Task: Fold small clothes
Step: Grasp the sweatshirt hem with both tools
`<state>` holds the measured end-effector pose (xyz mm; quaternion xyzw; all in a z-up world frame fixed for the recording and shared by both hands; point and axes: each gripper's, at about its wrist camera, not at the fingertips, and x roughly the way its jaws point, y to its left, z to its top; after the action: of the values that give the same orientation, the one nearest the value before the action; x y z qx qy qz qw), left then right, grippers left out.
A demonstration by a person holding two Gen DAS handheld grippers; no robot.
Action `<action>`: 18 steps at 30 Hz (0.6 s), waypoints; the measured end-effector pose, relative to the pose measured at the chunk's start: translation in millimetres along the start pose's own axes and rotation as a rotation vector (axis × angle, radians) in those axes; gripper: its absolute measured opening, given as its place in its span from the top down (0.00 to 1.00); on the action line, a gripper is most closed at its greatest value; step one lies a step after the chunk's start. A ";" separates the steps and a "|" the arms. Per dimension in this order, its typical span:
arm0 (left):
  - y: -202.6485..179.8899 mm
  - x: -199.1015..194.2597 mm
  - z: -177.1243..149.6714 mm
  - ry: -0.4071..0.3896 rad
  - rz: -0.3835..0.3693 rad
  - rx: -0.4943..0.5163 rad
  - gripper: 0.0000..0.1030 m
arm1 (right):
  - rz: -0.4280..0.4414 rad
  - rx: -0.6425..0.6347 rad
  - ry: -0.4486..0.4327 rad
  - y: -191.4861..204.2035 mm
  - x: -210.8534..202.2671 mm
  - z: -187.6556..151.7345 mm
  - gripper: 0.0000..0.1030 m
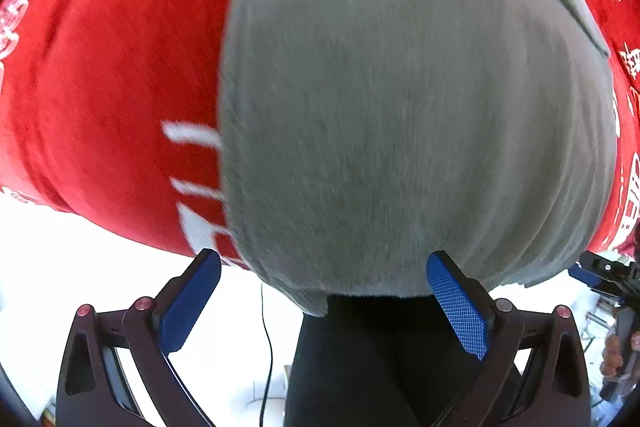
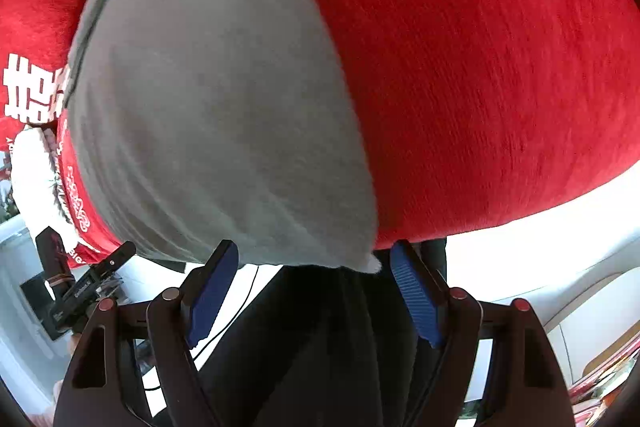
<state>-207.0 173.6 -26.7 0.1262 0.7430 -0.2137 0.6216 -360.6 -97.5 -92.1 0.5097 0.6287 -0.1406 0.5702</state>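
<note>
On red cloth (image 1: 112,75): grey garment (image 1: 400,107) lies flat, near edge at the table's edge. Left gripper (image 1: 324,303) fingers apart, empty, straddling that edge. Right gripper (image 2: 316,291) likewise spread, nothing clamped, at the garment's corner.

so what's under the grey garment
The grey garment lies on a red cloth with white print, which shows around it on both sides. Some of the print runs under its edge. What the red cloth rests on is covered.
</note>
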 end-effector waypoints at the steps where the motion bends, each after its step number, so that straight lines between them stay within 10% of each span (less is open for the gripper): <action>1: -0.1 5.1 -2.2 0.008 -0.011 -0.004 0.00 | 0.002 -0.004 0.000 -2.6 4.5 -0.6 0.21; 8: 7.1 18.5 -14.1 0.015 -0.074 -0.048 0.04 | 0.084 0.023 0.025 -12.4 18.6 -3.4 0.26; 10: 10.3 17.7 -17.8 0.011 -0.085 -0.044 0.13 | 0.109 0.053 0.029 -15.3 17.0 -5.2 0.64; 13: 19.5 10.3 -24.2 0.018 -0.127 -0.052 0.41 | 0.163 0.054 0.032 -13.0 11.6 -7.6 0.87; 15: 26.3 5.9 -24.8 0.043 -0.222 -0.084 0.84 | 0.196 0.016 0.037 -5.3 3.1 -10.1 0.95; 18: 36.0 -8.2 -27.0 0.042 -0.307 -0.104 0.86 | 0.281 -0.016 0.034 11.6 -15.5 -5.1 0.95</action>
<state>-212.6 218.6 -20.8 -0.0168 0.7765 -0.2647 0.5716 -356.8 -95.9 -72.5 0.5905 0.5617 -0.0454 0.5776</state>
